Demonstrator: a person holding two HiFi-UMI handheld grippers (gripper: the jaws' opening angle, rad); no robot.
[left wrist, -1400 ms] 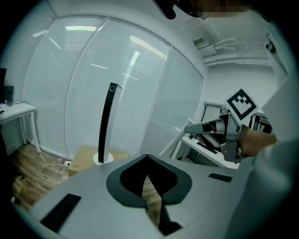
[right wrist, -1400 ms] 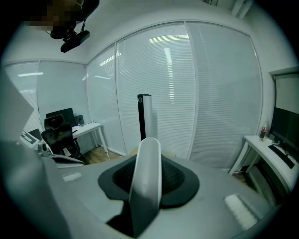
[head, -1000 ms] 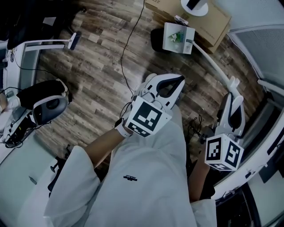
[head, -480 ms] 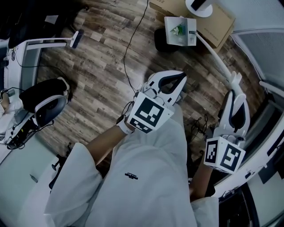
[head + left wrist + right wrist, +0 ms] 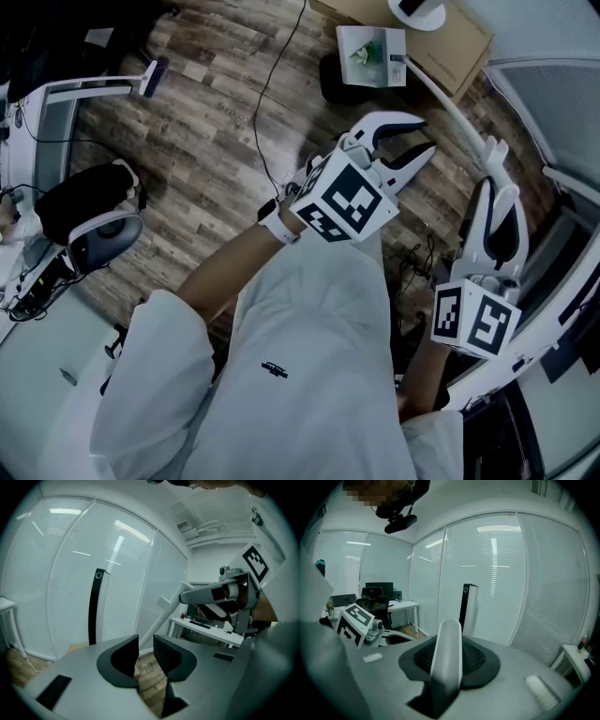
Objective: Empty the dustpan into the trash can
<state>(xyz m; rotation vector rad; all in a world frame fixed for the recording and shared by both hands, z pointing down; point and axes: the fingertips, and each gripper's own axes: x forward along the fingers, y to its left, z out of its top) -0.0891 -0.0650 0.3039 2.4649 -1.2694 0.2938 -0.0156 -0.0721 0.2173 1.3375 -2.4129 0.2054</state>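
Dustpan shows ahead of us over the wood floor, just beside a cardboard box, with scraps lying in it. Whether it touches the floor we cannot tell. Its long white handle runs back to our right tongs, which pinch it. Our left tongs have just been opening and stand spread, with nothing between them.

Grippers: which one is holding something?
The right gripper: its jaws clamp the white dustpan handle. On the left gripper the jaws have just been opening and stand apart, nothing between them.
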